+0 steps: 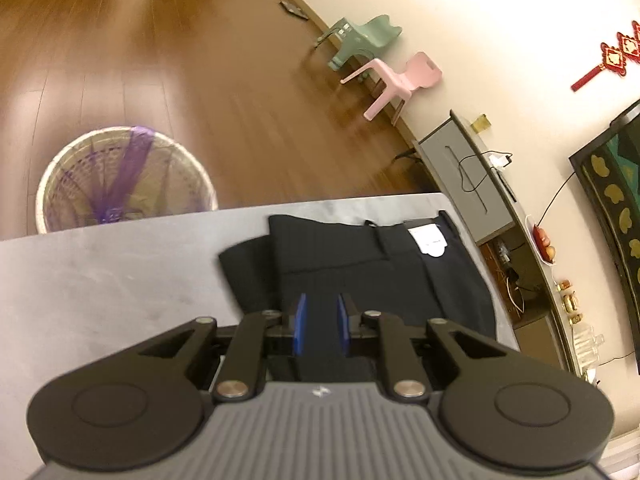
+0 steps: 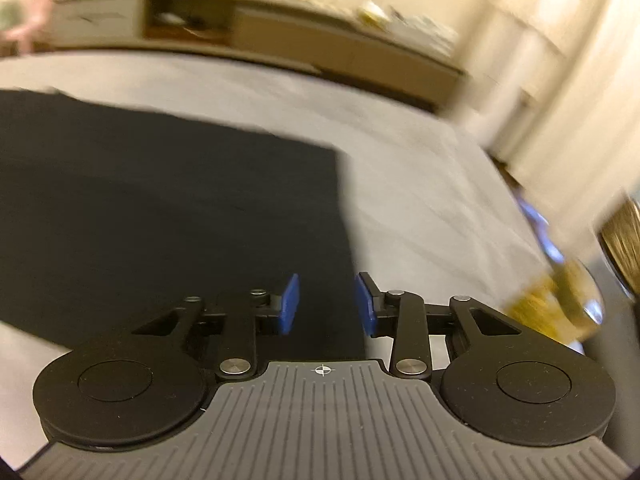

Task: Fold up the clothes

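Note:
Dark trousers (image 1: pixel 360 264) lie folded flat on the grey table (image 1: pixel 100 288), with a white label (image 1: pixel 430 240) at the waistband on the far side. My left gripper (image 1: pixel 322 320) hovers over their near edge, its blue pads (image 1: pixel 301 320) slightly apart, and nothing is pinched between them. In the blurred right wrist view the same dark trousers (image 2: pixel 180 208) fill the left half of the table (image 2: pixel 420 200). My right gripper (image 2: pixel 328 304) stands open above the cloth's right edge, pads clear of it.
A wicker basket (image 1: pixel 124 184) with a purple liner stands on the wooden floor past the table's far edge. A pink chair (image 1: pixel 396 80), a green chair (image 1: pixel 360 40) and a low cabinet (image 1: pixel 468 176) line the wall. A blurred yellowish object (image 2: pixel 560 300) sits at the table's right.

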A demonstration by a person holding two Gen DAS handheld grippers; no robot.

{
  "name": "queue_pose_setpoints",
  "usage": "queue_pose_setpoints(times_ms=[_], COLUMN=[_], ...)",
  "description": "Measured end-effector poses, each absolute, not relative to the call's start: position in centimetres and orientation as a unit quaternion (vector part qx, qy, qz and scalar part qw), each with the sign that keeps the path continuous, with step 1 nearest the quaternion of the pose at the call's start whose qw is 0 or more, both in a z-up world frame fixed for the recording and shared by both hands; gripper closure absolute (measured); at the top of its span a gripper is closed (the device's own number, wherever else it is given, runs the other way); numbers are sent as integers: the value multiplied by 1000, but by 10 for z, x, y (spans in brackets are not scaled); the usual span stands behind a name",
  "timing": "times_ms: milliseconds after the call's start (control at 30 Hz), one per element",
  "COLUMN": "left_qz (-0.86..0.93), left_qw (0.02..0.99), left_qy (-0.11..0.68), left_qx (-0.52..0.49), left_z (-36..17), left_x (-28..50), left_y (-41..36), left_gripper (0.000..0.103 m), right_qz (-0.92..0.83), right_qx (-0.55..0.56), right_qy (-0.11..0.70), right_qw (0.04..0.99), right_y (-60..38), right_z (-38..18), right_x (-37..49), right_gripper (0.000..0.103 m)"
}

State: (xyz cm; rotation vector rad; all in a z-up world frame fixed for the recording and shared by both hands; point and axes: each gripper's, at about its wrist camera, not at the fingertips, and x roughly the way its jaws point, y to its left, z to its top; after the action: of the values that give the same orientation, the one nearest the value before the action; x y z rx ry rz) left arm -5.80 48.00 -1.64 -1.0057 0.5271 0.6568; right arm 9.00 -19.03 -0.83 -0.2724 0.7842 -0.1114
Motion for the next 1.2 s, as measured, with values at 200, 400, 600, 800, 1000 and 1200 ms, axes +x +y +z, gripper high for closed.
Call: queue_pose_setpoints(times_ms=[200, 400, 600, 800, 1000, 1200], left_qz=[251, 172, 264, 322, 342, 234], left_qw=[784, 795, 789, 766, 803, 860], left_qy=[237, 257, 296, 311, 258, 337], left_qx=[-516, -522, -469, -462, -416, -304], left_z=[-36, -57, -61, -49, 1, -8], left_x=[-73, -53, -42, -59, -71, 10], left_y=[504, 503, 489, 473, 441, 408], left_gripper=[82, 79, 99, 99, 82, 80], right_qz=[41, 3, -37, -76, -33, 189], right_qx=[-157, -103, 6, 10, -34, -19], right_qy=[387, 440, 464, 480, 426, 387], right_qw=[908, 892, 885, 874, 904, 902], right_y=[-113, -147, -215, -230, -143, 54], right_z=[-4, -24, -26, -22, 33, 74], right_x=[90, 115, 117, 114, 100, 119], right_gripper=[54, 54, 52, 50, 62, 56])
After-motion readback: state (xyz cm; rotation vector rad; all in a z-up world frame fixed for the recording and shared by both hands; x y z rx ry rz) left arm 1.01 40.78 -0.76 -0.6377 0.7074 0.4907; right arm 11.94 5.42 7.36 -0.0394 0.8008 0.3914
